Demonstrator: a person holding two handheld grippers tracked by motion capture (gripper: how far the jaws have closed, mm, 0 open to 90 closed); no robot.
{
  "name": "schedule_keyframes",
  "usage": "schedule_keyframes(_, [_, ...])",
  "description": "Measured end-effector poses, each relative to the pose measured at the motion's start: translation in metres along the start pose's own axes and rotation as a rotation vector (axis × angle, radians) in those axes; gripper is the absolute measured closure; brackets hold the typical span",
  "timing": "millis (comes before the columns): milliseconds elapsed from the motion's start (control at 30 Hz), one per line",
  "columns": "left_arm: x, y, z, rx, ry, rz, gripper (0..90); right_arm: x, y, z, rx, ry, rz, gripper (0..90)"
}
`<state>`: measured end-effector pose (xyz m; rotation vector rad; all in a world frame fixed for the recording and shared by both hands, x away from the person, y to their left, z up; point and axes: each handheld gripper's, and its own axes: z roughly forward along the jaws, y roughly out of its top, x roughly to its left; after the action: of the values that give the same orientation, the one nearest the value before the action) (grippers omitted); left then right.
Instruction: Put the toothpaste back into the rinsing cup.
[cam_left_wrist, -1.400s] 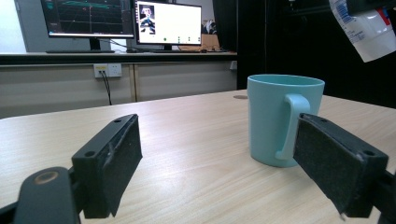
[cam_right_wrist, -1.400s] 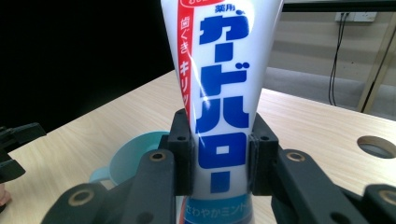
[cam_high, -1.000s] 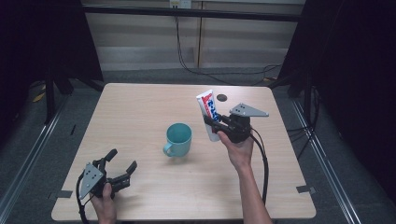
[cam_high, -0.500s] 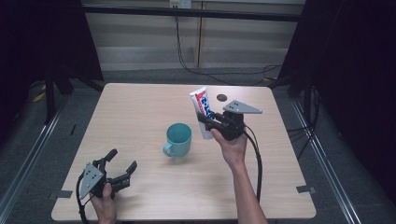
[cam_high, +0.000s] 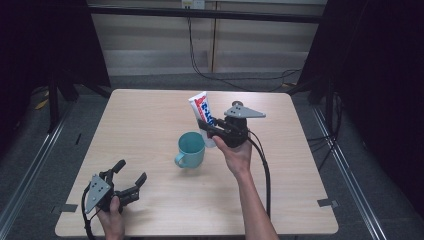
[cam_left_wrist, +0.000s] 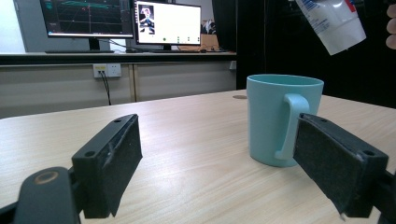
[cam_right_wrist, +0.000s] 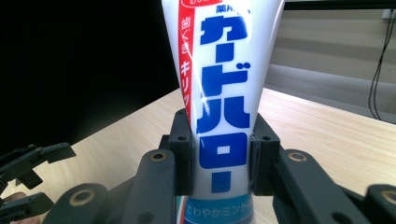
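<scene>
Low at the near left corner of the desk (cam_high: 150, 115): left gripper (cam_high: 131, 181), held in a hand (cam_high: 112, 220) that enters from the bottom edge, jaws spread wide and empty, aimed up and rightward toward the mug (cam_high: 191, 148). Well apart from that mug, with bare wood between.

Mid-desk: teal mug standing upright, handle turned toward the near left. Just right of it and higher, a white tube (cam_high: 203, 115) with blue and red print, tilted, wider crimped end up and leaning left, lower end close by the mug's rim on its right side. Clamped about the tube's lower part: right gripper (cam_high: 212, 129), raised off the desk by a hand (cam_high: 236, 156) on a forearm stretching up from the bottom edge, grey plate on top, cable trailing back along the arm.

From the left gripper view: mug (cam_left_wrist: 282, 119) seen between the two open pads, handle facing the camera, tube's lower end (cam_left_wrist: 334, 23) hanging above and right of the rim, monitors (cam_left_wrist: 126, 18) on a counter behind.

From the right gripper view: tube (cam_right_wrist: 222, 98) pinched flat between both pads, blue Japanese lettering plain, left gripper (cam_right_wrist: 28, 179) small at the lower left.
</scene>
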<state>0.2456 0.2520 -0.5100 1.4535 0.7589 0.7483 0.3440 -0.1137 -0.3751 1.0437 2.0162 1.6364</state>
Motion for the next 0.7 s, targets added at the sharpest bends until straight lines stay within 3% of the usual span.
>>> schedule_keyframes(700, [0.000,0.000,0.000,-0.006,-0.002,-0.006,15.3,0.007,0.002,0.032,0.028,0.031,-0.003,68.4])
